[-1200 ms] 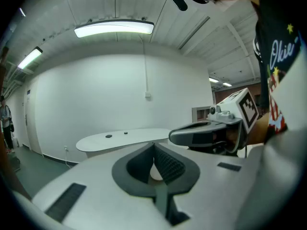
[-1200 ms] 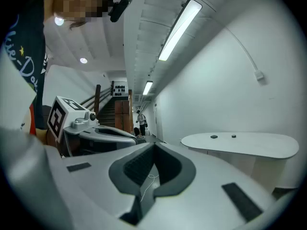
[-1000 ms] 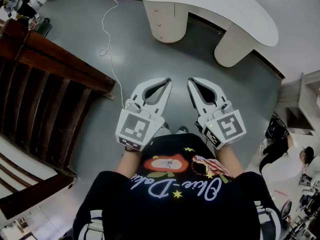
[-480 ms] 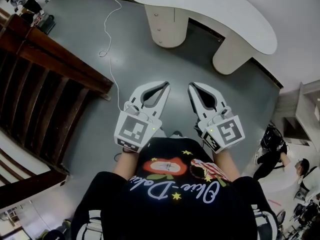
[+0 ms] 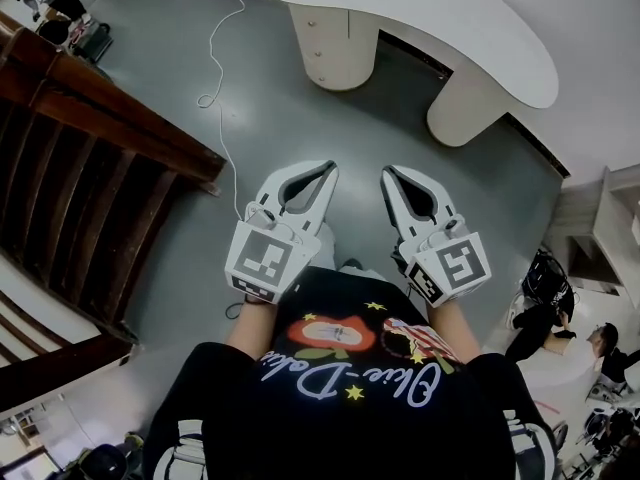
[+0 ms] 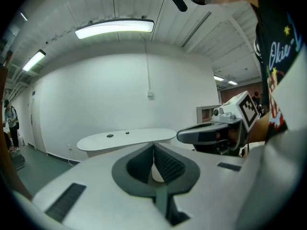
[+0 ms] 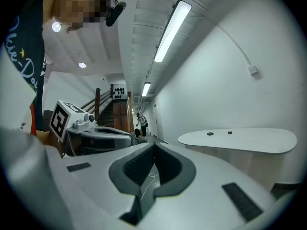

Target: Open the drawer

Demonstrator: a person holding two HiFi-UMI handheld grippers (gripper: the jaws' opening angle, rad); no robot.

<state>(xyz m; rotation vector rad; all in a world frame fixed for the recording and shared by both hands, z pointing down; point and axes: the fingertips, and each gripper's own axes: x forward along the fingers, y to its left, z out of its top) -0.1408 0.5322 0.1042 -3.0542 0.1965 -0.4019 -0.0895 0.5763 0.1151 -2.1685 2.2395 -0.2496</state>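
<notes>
Left gripper [image 5: 329, 166] and right gripper [image 5: 388, 172] are clenched empty; at 12 o'clock the white desk [image 5: 480, 38], cut off, half hides its drawer pedestal [image 5: 333, 48]

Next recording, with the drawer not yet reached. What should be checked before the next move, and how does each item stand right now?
1. Left hand-held gripper empty: ok, jaws together on nothing.
2. Right hand-held gripper empty: ok, jaws together on nothing.
3. Drawer pedestal under the white desk in sight: ok.
4. Which drawer to open, and where its handle is: cannot tell, too small in these views.
5. Grippers within reach of the pedestal: not ok, grey floor lies between.
6. Walking path: ok, though the white cable trails along the floor on the left side.
</notes>
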